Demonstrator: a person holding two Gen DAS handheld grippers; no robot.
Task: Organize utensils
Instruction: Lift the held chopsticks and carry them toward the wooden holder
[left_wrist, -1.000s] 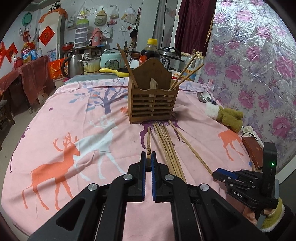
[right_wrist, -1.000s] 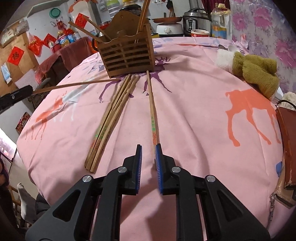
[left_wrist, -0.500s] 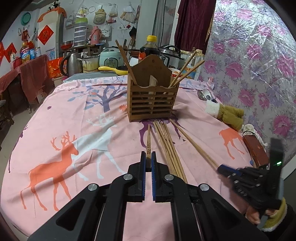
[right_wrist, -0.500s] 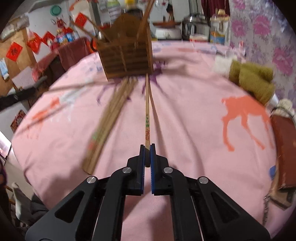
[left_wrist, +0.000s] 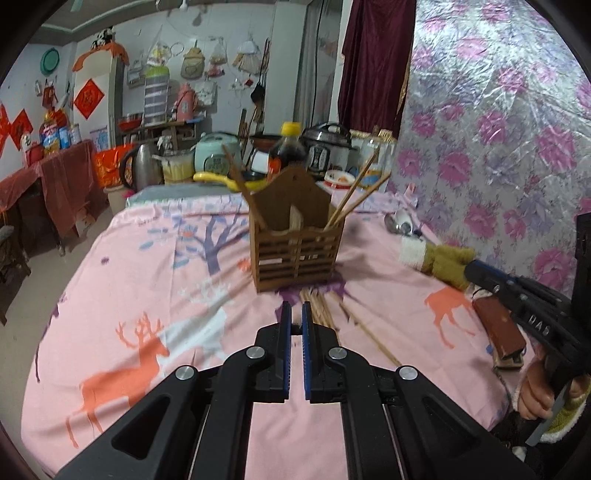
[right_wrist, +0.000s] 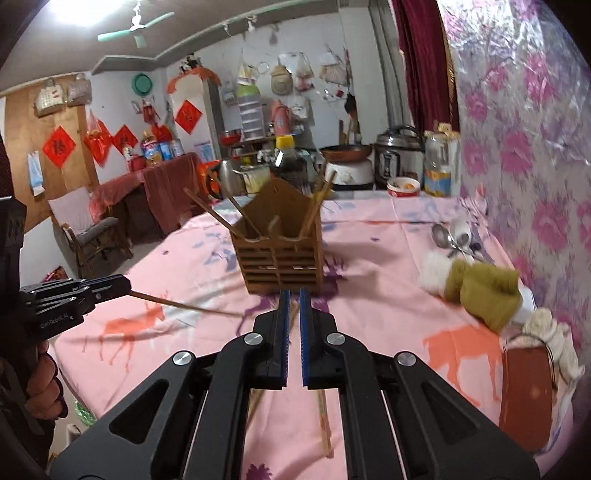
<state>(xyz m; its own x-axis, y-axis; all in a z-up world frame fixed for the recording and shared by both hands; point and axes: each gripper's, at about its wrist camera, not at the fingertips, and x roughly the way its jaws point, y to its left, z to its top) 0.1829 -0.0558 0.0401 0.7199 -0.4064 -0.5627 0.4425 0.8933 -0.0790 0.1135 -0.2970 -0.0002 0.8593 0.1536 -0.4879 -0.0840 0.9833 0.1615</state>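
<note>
A brown wooden slatted utensil holder (left_wrist: 297, 243) stands mid-table with a few chopsticks leaning in it; it also shows in the right wrist view (right_wrist: 282, 251). My left gripper (left_wrist: 295, 319) is shut on a chopstick; from the right wrist view that chopstick (right_wrist: 184, 304) sticks out of it toward the holder. My right gripper (right_wrist: 291, 306) is shut on the end of a chopstick, raised and pointing at the holder. Several loose chopsticks (left_wrist: 325, 310) lie on the pink cloth in front of the holder.
The round table has a pink deer-print cloth (left_wrist: 155, 280). A green and white cloth (right_wrist: 480, 288), spoons (right_wrist: 448, 240) and a brown case (right_wrist: 524, 391) lie at the right. Cookers and bottles (right_wrist: 399, 158) stand behind the table. A floral foil wall is on the right.
My right gripper closed on a chopstick on the cloth and lifted it toward the holder. My left gripper rose and moved closer to the holder with its chopstick.
</note>
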